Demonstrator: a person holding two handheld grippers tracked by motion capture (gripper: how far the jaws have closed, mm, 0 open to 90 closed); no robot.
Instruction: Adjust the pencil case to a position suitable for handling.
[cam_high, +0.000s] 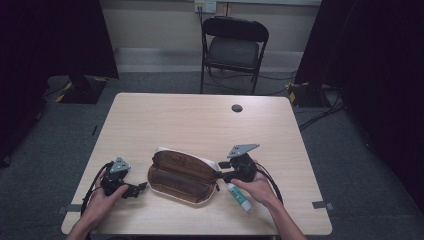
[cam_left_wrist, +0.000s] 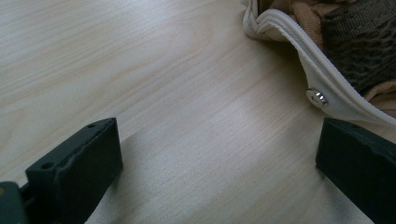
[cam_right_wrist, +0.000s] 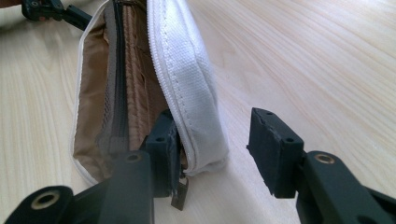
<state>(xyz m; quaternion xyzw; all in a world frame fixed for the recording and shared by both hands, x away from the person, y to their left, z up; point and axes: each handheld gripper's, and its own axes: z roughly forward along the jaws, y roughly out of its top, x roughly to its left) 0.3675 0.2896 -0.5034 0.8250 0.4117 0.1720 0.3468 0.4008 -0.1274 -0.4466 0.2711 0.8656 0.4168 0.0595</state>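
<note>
An unzipped pouch (cam_high: 181, 174), white outside with a brown lining, lies open at the middle of the table's near half. My right gripper (cam_high: 220, 174) is at its right end. In the right gripper view the right gripper (cam_right_wrist: 212, 140) is open, one jaw inside the pouch (cam_right_wrist: 187, 79) against the lining, the other outside with a gap to the white wall. A zipper pull (cam_right_wrist: 179, 196) hangs below. My left gripper (cam_high: 141, 187) rests just left of the pouch; the left gripper (cam_left_wrist: 219, 140) is open over bare wood, the pouch's rim (cam_left_wrist: 322, 74) and its metal snap (cam_left_wrist: 319, 98) near one jaw.
A white tube with a green label (cam_high: 239, 196) lies on the table (cam_high: 200, 120) beside the person's right hand. A round cable hole (cam_high: 237, 108) sits near the far edge. A black folding chair (cam_high: 233, 47) stands behind the table. My left gripper (cam_right_wrist: 51, 9) appears beyond the pouch.
</note>
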